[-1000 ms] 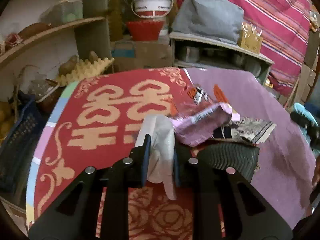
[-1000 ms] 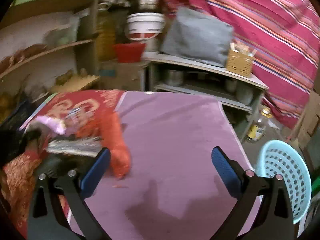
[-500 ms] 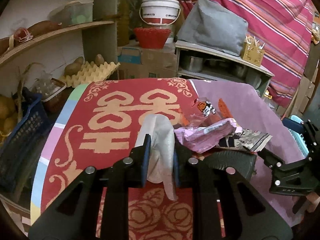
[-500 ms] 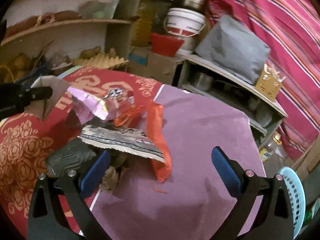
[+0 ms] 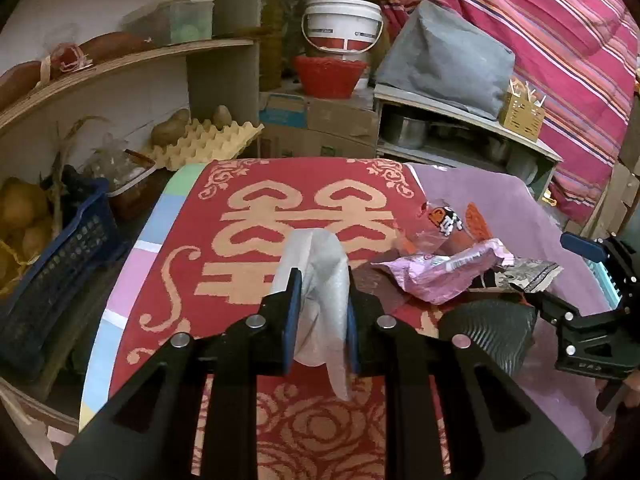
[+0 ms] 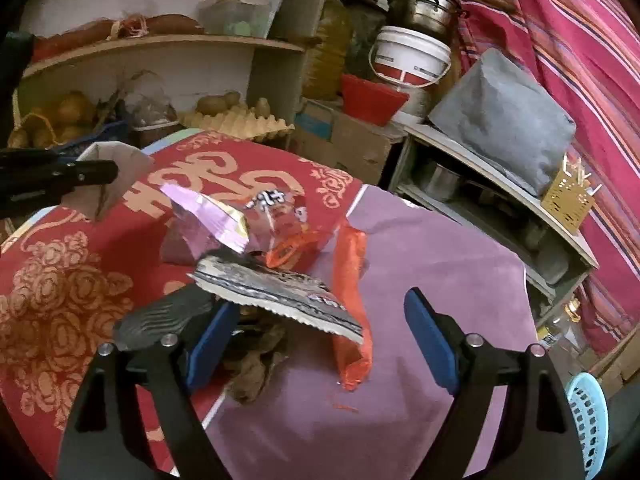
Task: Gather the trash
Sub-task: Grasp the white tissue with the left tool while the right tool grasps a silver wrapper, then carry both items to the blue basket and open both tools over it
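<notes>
My left gripper (image 5: 320, 312) is shut on a crumpled white tissue (image 5: 320, 276) and holds it above the red patterned cloth (image 5: 248, 248). A trash pile lies to its right: a pink wrapper (image 5: 440, 276), a clear snack bag (image 5: 440, 224), a grey printed wrapper (image 5: 528, 274). My right gripper (image 6: 316, 344) is open, its jaws around the front of the pile, near the grey wrapper (image 6: 280, 296) and an orange wrapper (image 6: 352, 300). The pink wrapper (image 6: 208, 220) lies behind. The left gripper holding the tissue (image 6: 116, 176) shows at far left.
A light blue basket (image 6: 588, 412) stands on the floor at lower right. A black ribbed object (image 5: 488, 336) lies by the pile. A dark blue crate (image 5: 52, 280) sits at left. Shelves with an egg tray (image 5: 204, 144), a white bucket (image 5: 342, 24) and a red bowl stand behind.
My right gripper has swung left from the bare purple cloth toward the trash pile and now brackets its front. The left gripper, still shut on the tissue, has risen slightly.
</notes>
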### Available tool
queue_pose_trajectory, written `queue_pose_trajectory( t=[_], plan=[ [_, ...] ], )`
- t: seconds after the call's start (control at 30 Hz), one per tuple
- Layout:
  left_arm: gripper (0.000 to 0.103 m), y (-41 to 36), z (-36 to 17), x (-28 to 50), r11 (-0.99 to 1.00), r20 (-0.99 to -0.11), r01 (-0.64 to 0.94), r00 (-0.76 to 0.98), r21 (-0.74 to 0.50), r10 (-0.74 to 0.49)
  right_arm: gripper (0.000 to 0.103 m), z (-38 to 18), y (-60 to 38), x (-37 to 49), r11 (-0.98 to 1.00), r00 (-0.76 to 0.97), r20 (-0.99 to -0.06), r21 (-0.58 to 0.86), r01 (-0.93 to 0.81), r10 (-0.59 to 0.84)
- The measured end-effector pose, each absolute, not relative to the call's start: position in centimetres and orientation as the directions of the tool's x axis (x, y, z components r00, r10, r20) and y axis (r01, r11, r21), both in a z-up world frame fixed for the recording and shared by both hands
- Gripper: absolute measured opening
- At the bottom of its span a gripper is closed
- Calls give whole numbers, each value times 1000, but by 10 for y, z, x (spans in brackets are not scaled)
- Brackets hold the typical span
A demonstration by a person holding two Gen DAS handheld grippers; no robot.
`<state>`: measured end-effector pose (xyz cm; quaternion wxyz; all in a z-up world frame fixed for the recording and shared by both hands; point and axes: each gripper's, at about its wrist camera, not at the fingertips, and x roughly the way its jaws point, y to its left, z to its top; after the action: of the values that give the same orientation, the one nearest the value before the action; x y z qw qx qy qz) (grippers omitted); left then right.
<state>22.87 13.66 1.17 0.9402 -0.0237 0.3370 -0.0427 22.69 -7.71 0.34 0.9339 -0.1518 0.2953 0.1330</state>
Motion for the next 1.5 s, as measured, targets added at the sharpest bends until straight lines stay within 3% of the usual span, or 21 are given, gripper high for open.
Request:
queue_pose_trajectory(
  t=[0.1,0.17,0.23,0.37,0.53,0.77,1.2,1.5],
  plan=[
    [18,139,12,227,996,-632,62,769,-69,-91,74,5,-75,225,914,781,-593,-178,-365,196],
    [18,141,12,227,996,-632,60,770,-63,-87,57,2,-73,227,907,762,-611,-165,-388,215],
    [18,142,13,225,996,-631,59,771,-63,-86,51,-1,-71,228,905,761,-610,-163,-394,221],
    [18,143,15,221,997,-625,58,777,-53,-78,27,0,-69,225,894,752,-605,-142,-425,261],
    [18,143,19,220,998,-619,46,782,-51,-68,14,4,-71,222,889,751,-597,-133,-438,280],
    [18,131,26,225,997,-607,45,791,-59,-72,7,9,-106,214,901,740,-599,-70,-428,305],
    [18,64,42,229,992,-585,114,802,-54,-124,5,17,-220,205,948,741,-595,142,-284,311],
    [18,16,49,227,983,-572,177,802,-49,-173,4,32,-281,184,947,788,-530,231,-223,314]
  ],
)
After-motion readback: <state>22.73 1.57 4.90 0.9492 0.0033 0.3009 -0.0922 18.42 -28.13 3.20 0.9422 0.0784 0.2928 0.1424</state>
